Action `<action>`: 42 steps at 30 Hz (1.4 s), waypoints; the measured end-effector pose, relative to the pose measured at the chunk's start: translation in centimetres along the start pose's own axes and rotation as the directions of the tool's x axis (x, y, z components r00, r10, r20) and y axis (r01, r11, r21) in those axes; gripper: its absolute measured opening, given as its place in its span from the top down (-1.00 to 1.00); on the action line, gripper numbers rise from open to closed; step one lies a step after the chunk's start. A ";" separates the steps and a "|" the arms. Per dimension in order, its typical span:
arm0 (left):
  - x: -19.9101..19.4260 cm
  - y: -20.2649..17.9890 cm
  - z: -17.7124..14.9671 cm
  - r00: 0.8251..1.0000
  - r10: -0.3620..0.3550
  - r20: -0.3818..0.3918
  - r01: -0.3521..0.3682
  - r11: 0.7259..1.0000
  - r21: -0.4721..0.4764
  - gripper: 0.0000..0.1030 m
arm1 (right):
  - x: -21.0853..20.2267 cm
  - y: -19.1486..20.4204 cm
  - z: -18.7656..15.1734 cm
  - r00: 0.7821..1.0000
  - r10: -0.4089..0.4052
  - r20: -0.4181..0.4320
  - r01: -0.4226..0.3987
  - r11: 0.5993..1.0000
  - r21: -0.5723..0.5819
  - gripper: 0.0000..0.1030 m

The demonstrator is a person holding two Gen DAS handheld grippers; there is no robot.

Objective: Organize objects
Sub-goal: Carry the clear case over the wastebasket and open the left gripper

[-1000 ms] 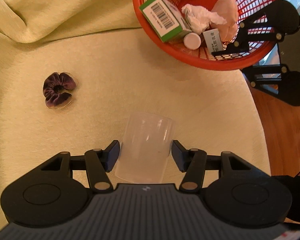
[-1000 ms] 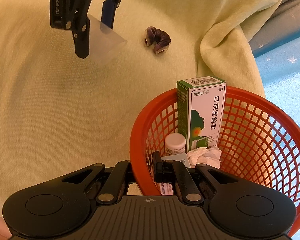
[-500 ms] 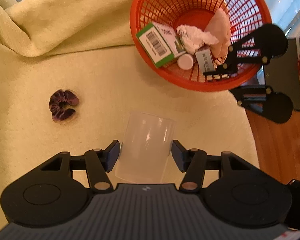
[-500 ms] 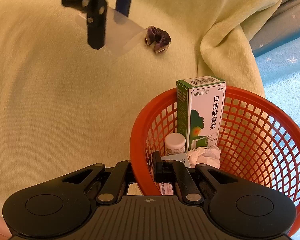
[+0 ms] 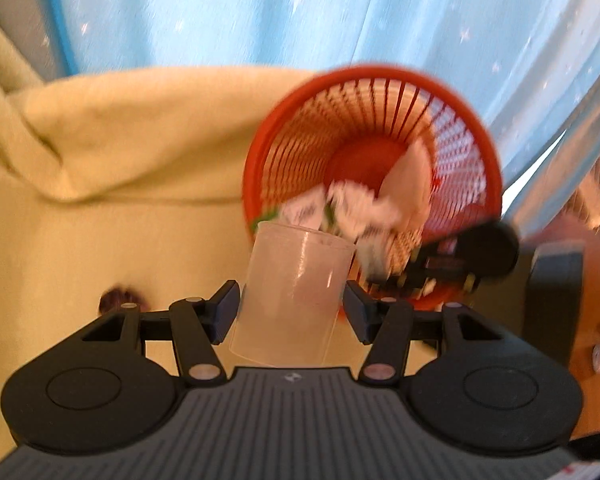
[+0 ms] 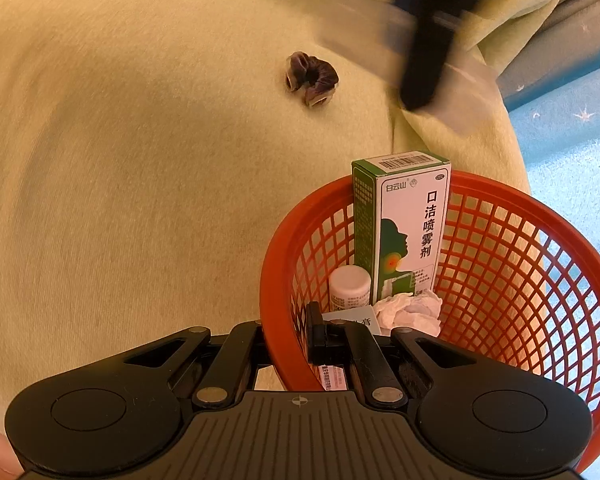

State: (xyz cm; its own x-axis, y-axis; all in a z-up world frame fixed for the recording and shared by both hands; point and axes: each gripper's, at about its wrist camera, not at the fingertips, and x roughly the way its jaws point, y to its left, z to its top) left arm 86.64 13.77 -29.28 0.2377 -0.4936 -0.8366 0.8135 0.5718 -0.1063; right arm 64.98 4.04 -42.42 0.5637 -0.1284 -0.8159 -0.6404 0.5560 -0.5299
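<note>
A clear plastic cup point(image 5: 292, 292) sits between the fingers of my left gripper point(image 5: 292, 304), which is shut on it and held in the air just short of the red mesh basket point(image 5: 340, 120). That view is motion-blurred. My right gripper point(image 6: 288, 332) is shut on the near rim of the basket point(image 6: 500, 280). Inside stand a green-and-white box point(image 6: 400, 232), a small white bottle point(image 6: 350, 284) and crumpled tissue point(image 6: 408, 308). A purple scrunchie point(image 6: 312, 78) lies on the pale yellow blanket point(image 6: 140, 160). A blurred black finger point(image 6: 424, 60) of my left gripper shows beyond the box.
A star-patterned blue curtain point(image 5: 300, 12) hangs behind the basket. The blanket bunches into a fold point(image 5: 80, 152) at the left. Wooden floor and a dark object point(image 5: 556, 292) lie off the blanket's right edge. The scrunchie point(image 5: 120, 300) is low left of the cup.
My left gripper has carried the cup up and across toward the basket, tilting so the curtain comes into view. The right gripper and basket have stayed put.
</note>
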 end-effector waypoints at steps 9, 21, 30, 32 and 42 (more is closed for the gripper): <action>2.2 -3.0 5.0 0.996 -0.063 0.060 0.061 0.997 0.046 0.00 | -0.1 -0.2 0.2 1.000 0.001 0.001 -0.001 1.000 0.023 0.98; 3.2 -4.4 6.4 0.994 -0.078 0.079 0.073 0.996 0.059 -0.34 | -0.4 -0.4 0.0 1.000 0.006 -0.001 -0.006 0.999 0.054 0.98; 1.4 -1.5 4.3 0.998 0.013 0.067 -0.012 1.000 -0.009 -0.34 | -0.3 -0.4 -0.1 1.000 0.008 -0.001 -0.008 0.998 0.054 0.98; 1.0 -0.7 3.7 0.997 0.039 0.061 -0.038 0.999 -0.024 -0.34 | -0.3 -0.3 -0.1 1.000 0.008 -0.002 -0.008 0.999 0.054 0.98; -1.0 2.9 0.1 0.991 0.133 0.026 -0.128 0.983 -0.134 -0.35 | -0.2 -0.3 -0.1 1.000 0.006 -0.009 -0.006 0.999 0.047 0.98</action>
State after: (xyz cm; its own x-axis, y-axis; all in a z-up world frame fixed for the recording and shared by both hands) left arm 88.82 15.90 -28.73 0.3573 -0.4301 -0.8291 0.6975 0.7132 -0.0694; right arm 65.05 3.83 -42.10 0.5549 -0.1322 -0.8213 -0.6182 0.5951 -0.5135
